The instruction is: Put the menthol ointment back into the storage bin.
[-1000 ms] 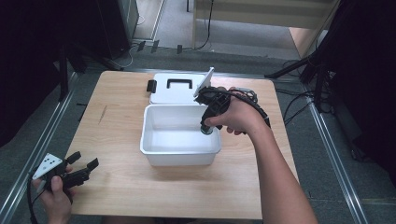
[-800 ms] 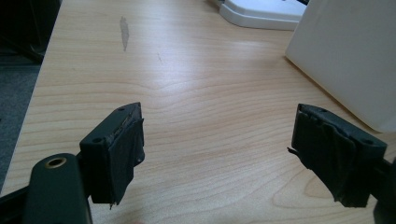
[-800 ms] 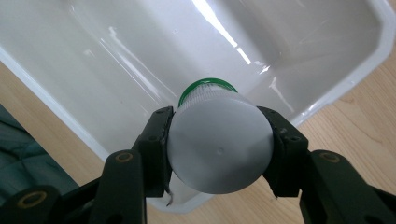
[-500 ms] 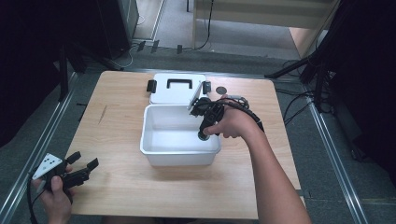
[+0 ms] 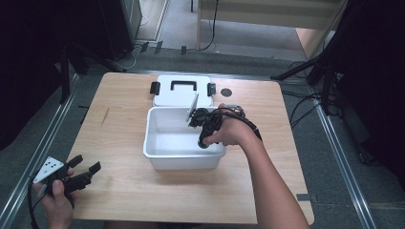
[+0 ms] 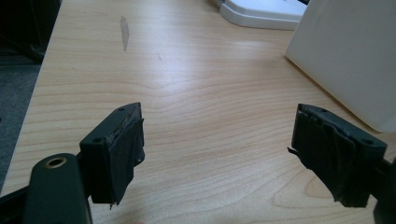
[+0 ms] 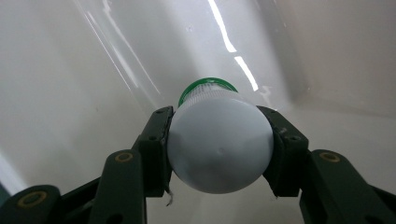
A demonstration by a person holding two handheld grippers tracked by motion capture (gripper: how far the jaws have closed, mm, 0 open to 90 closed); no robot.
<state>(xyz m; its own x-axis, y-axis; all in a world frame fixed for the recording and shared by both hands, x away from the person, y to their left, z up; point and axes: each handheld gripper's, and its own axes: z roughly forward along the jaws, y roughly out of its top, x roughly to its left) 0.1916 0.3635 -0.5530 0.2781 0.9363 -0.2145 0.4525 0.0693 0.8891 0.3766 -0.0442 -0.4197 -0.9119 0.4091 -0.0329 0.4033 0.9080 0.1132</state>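
Table (image 5: 119, 191) of pale wood carried a white bin (image 5: 153, 150), its lid (image 5: 181, 93) lying flat just behind. Right gripper (image 7: 219, 154) was down inside the bin, clamped on a white bottle (image 7: 219, 149) with a green cap. Left gripper (image 6: 217, 154) sat at the table's near-left corner, jaws wide apart, nothing between them.

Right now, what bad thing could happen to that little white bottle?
The right gripper pinches the round, smooth bottle only at its sides, so it might slip out and drop into the white bin. The hand sits close to the bin's right wall and could bump it, perhaps shoving the bin across the table.
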